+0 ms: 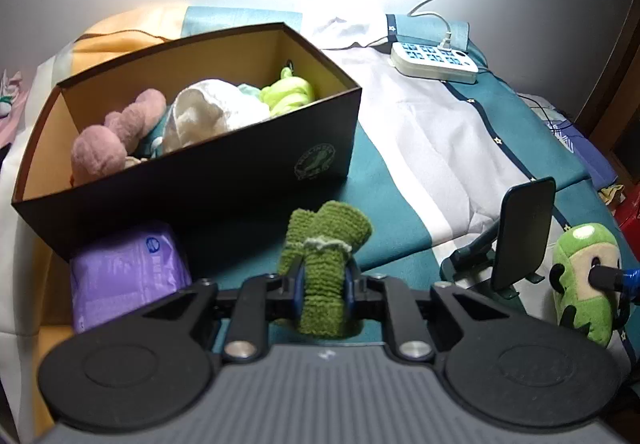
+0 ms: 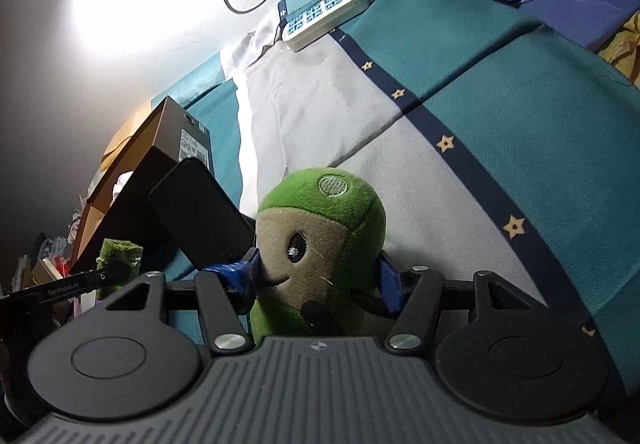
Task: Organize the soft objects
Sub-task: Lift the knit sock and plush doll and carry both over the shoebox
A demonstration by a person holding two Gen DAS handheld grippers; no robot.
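Left gripper (image 1: 323, 280) is clamped on a green knitted sock-like piece (image 1: 322, 264); blue pads press its middle, and its long axis runs up and away from the camera, the folded top flopping forward. The dark open cardboard box with tan lining (image 1: 248, 172) lies directly ahead and slightly left of this gripper, its near wall facing it. The box already holds a dusty-pink plush (image 1: 116, 140), a white fabric bundle (image 1: 208, 112) and a lime-green soft item (image 1: 288, 92). Judgement: the coming move turns on this relation, knit piece in front of and below the box rim, so it needs to clear the near wall before release.

Left gripper points steeply downward toward the teal-and-white striped bedding (image 1: 420, 148).

Right gripper (image 2: 318, 280): blue pads sit against both flanks of an upright green-and-tan plush figure (image 2: 320, 228), apparently gripping it. In the right wrist view the box lies to the left, beyond a black phone on a stand (image 2: 200, 212); the left hand is nearer the box.
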